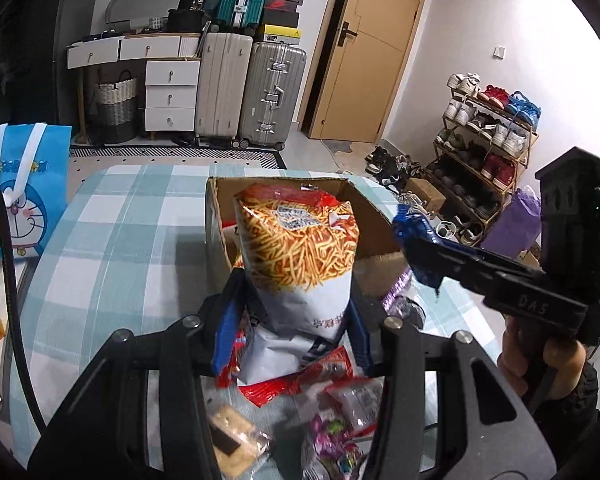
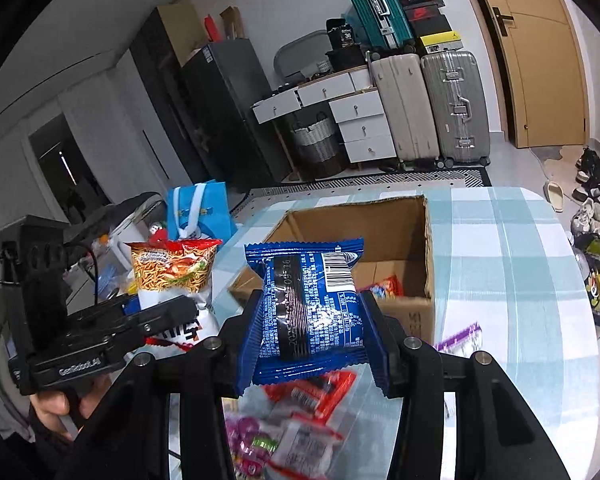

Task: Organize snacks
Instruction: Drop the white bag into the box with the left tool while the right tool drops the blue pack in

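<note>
- Left gripper (image 1: 296, 320) jaws clenched on the noodle-snack bag (image 1: 300, 248), held above the counter (image 1: 112, 240), near the cardboard box (image 1: 216, 216).
- Right gripper (image 2: 312, 328) jaws gripped the blue packet (image 2: 308, 308) before that box.

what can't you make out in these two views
- Cardboard box contents: left wrist view, hidden by the noodle snack bag.
- Small snack packets: right wrist view, blurred, partly behind the right claw and blue packet.
- Blue packet's front: turned away.

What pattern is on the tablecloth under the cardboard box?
A light blue-and-white check on the tablecloth, clearest in the left wrist view.
</note>
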`<state>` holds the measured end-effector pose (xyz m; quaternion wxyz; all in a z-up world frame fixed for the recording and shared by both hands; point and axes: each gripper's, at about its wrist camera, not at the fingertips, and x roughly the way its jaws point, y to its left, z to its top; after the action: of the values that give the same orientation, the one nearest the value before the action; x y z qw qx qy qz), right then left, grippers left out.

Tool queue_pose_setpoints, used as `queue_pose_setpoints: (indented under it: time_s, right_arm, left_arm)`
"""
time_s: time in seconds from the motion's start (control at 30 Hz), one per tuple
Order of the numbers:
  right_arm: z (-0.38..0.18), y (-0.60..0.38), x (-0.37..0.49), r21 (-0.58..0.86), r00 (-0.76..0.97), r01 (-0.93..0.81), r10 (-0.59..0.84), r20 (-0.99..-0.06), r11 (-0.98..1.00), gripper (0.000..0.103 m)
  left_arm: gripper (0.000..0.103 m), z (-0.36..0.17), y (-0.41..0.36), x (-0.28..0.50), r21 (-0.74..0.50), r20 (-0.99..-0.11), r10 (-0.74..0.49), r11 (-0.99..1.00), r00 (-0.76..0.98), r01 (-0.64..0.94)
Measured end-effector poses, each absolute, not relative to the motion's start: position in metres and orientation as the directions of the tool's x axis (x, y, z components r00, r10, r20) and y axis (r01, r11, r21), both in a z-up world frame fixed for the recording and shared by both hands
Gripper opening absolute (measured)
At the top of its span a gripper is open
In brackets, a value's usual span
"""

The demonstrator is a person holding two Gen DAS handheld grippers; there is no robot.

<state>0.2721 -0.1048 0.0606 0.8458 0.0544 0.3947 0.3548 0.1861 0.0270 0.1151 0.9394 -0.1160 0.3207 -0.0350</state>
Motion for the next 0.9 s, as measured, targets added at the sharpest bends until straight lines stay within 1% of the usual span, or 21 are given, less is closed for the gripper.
queue_pose_setpoints:
  time_s: [0.37,0.63,0.7,0.8,0.83,0.9]
  right_arm:
    - [0.033,-0.082,0.328,0.39,0.434,-0.495,0.61,-0.663,0.776,0.046]
    - [0.021,-0.071,0.346,0.378,0.439,-0.476,0.588,-0.679,0.794,0.047]
    - [0.023,-0.072,0.346,0.376,0.445,-0.476,0.587,-0.677,0.795,0.048]
    - [0.032,-0.077,0.337,0.368,0.467,-0.499,0.601,-0.649,0.785,0.058]
    - [0.035,-0.079,0.334,0.358,0.478,-0.504,0.599,-0.643,0.786,0.06]
    - [0.041,-0.086,0.327,0.34,0.492,-0.509,0.591,-0.639,0.791,0.07]
  left_arm:
    - [0.044,0.107,0.031,0.261,-0.236,-0.638,-0.137,0.971,0.758,-0.023]
    - [0.044,0.092,0.03,0.299,-0.232,-0.664,-0.137,0.972,0.735,-0.029]
    - [0.044,0.091,0.031,0.301,-0.239,-0.658,-0.141,0.971,0.74,-0.028]
    - [0.044,0.086,0.033,0.307,-0.233,-0.656,-0.13,0.972,0.743,-0.036]
    - [0.045,0.086,0.033,0.309,-0.237,-0.655,-0.136,0.971,0.743,-0.032]
    - [0.064,0.088,0.033,0.31,-0.243,-0.649,-0.148,0.97,0.747,-0.018]
